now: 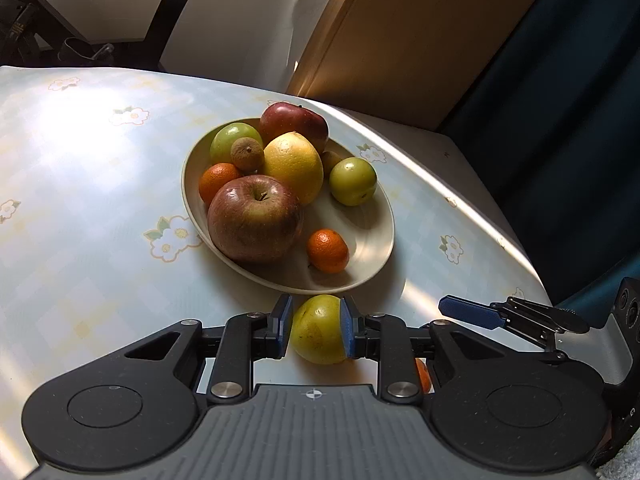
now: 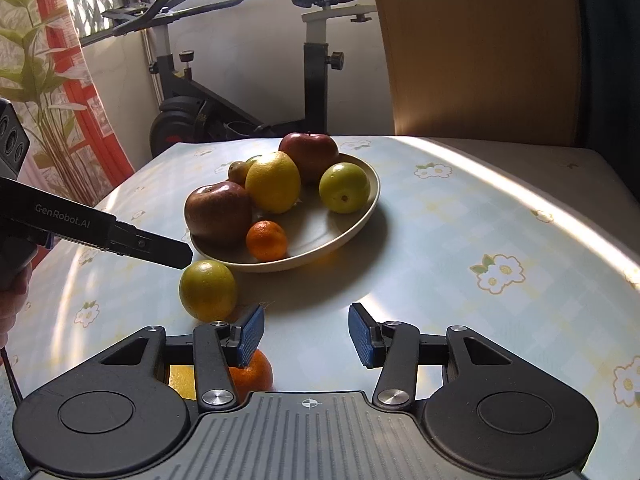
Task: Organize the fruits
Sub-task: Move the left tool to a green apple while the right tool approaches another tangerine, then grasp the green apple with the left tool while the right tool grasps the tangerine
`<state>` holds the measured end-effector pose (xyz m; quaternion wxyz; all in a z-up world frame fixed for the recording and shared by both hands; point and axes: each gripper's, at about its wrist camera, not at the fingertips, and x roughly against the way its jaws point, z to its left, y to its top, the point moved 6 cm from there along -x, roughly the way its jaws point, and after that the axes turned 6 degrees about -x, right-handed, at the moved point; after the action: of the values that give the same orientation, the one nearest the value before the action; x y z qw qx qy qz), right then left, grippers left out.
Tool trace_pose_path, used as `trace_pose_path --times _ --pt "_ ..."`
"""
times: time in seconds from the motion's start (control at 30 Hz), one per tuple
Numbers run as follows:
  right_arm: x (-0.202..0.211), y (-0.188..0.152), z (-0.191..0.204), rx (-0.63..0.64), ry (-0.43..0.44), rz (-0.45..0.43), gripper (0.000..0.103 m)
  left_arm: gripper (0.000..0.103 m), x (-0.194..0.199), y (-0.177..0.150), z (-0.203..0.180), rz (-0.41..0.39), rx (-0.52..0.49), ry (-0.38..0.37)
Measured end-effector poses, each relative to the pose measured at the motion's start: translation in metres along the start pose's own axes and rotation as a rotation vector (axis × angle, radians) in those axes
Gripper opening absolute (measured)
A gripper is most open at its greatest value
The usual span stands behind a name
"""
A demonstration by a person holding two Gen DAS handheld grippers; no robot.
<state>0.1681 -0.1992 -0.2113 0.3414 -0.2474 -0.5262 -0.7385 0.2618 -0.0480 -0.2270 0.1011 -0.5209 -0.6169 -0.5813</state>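
Observation:
My left gripper is shut on a yellow-green round fruit that rests on the tablecloth just in front of the beige plate. The plate carries two red apples, a lemon, two green fruits, two mandarins and small brown fruits. My right gripper stands open over bare tablecloth with nothing between its pads. A loose mandarin lies under its left finger. The right gripper's blue pad shows at the right of the left wrist view.
The table wears a pale flowered cloth; its far edge runs behind the plate. An exercise bike stands beyond it, a wooden panel at the back right, and a dark blue curtain along the right edge.

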Motion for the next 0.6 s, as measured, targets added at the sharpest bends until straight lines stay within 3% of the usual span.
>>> trace_pose_path --times 0.5,0.6 --pt "0.000 -0.008 0.020 0.067 0.067 0.037 0.044 0.027 -0.001 -0.001 -0.003 0.008 -0.023 0.019" --pt "-0.004 -0.009 0.020 0.084 0.063 0.059 0.050 0.027 0.000 -0.001 -0.004 0.004 -0.023 0.021"
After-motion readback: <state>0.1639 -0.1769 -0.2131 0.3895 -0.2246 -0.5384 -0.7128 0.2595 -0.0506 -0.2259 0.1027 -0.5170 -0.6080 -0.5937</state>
